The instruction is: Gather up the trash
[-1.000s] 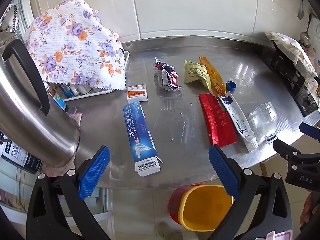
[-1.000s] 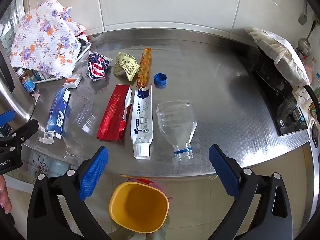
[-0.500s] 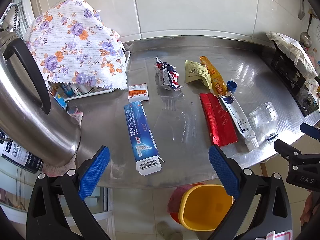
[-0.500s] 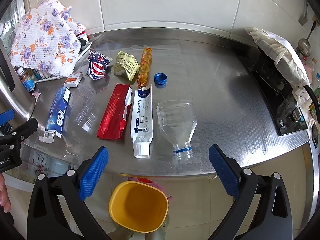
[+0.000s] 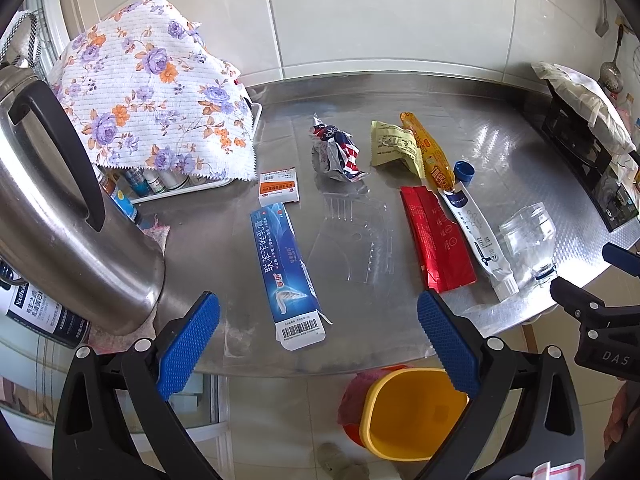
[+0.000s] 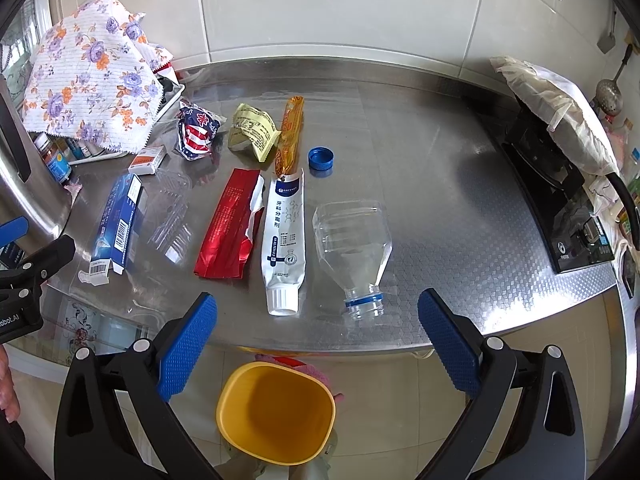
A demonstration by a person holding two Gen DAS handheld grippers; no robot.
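Left tongs [image 5: 318, 344] spread wide, empty, touching nothing, hanging at the near edge of the steel surface [image 5: 500, 128] above the blue toothpaste box [image 5: 285, 270]. Right tongs [image 6: 318, 344] also spread wide and empty, over the near edge by the white tube [image 6: 284, 236] and clear bottle [image 6: 352, 246]. Trash lies across the surface: red packet [image 6: 230, 224], orange wrapper [image 6: 291, 136], yellow wrapper [image 6: 252, 130], blue cap [image 6: 321, 158], crumpled wrapper [image 5: 336, 148]. Yellow bin [image 6: 276, 416] on the floor below the near edge.
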